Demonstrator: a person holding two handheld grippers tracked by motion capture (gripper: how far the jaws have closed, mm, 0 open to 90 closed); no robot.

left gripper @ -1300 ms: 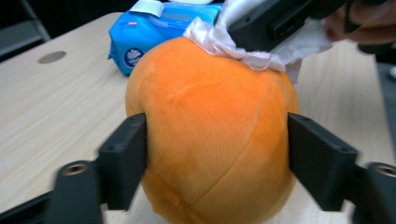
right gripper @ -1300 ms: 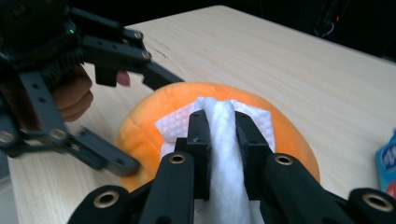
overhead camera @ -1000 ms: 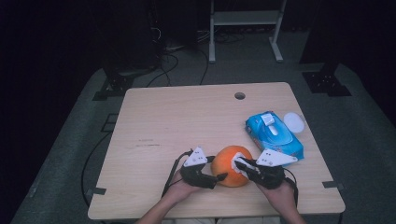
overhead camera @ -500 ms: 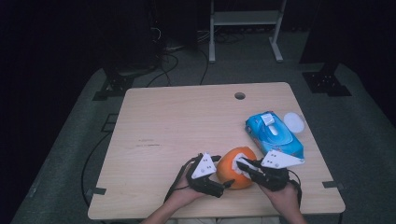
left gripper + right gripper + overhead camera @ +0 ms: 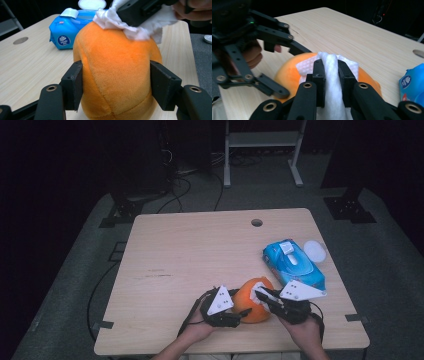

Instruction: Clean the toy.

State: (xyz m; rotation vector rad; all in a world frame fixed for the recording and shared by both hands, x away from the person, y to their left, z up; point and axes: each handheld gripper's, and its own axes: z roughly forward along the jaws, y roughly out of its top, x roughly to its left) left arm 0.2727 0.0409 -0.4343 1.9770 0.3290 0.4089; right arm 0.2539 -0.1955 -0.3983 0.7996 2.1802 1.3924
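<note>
We had the left hand-held gripper [image 5: 113,85] closing around the orange plush ball [image 5: 255,300] at the bench's [image 5: 200,255] five o'clock, the right hand-held gripper [image 5: 329,75] pinching a white wipe [image 5: 332,82] on top; hard rubbing could've rolled it free.

Table: we see a pale wooden rectangular tabletop [image 5: 200,265] with a round cable hole [image 5: 256,222] near its far edge.
Floor: grey carpet [image 5: 390,270] surrounds our table on both sides.
Far furniture: a white metal frame stand [image 5: 262,150] rises beyond the table.
Cables: black cords [image 5: 175,175] lie on the floor at far left.
Light: we find the table lit, the room behind it dark.
</note>
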